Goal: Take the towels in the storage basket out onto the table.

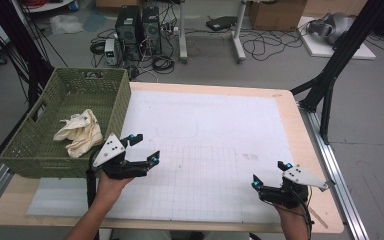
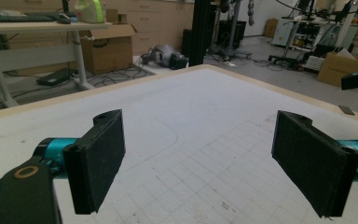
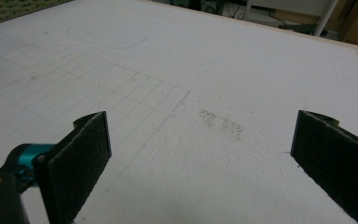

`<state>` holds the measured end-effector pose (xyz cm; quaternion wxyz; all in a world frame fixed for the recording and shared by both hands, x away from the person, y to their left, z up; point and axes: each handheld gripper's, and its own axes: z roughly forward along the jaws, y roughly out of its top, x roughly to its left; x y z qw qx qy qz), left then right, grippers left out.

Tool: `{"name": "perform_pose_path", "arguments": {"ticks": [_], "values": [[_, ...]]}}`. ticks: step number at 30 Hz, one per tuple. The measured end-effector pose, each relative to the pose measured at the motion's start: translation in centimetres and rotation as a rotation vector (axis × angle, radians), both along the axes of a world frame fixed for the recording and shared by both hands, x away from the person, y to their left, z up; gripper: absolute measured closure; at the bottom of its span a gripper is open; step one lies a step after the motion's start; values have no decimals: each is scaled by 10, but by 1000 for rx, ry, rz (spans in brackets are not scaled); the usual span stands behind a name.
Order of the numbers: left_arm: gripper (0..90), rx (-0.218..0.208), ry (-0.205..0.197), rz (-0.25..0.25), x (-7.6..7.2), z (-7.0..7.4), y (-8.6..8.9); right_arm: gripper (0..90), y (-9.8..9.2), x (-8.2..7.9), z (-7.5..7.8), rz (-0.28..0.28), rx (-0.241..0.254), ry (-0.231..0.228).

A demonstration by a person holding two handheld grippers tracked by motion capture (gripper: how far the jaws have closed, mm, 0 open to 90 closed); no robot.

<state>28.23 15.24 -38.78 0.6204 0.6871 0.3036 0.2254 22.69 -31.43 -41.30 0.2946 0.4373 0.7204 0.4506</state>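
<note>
Both tongs spread wide and empty above the white gridded surface point(image 1: 215, 130).
Left tongs point(image 1: 144, 148) hover just beside the green woven plastic basket point(image 1: 55, 150), where the crumpled cream cloth point(image 1: 80, 131) lies; right tongs point(image 1: 270, 175) stand well apart.

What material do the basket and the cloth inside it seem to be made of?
Basket: probably woven plastic or dyed wicker, matte olive green, judging by the regular open weave. Cloth: soft cream fabric, perhaps cotton, since it lies crumpled in loose folds.
</note>
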Motion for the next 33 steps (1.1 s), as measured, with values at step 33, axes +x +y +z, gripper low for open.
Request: {"name": "perform_pose_path", "arguments": {"ticks": [33], "values": [[176,-17,-33,209,31,91,119,41,7,6,-1,28,-6,15]]}}
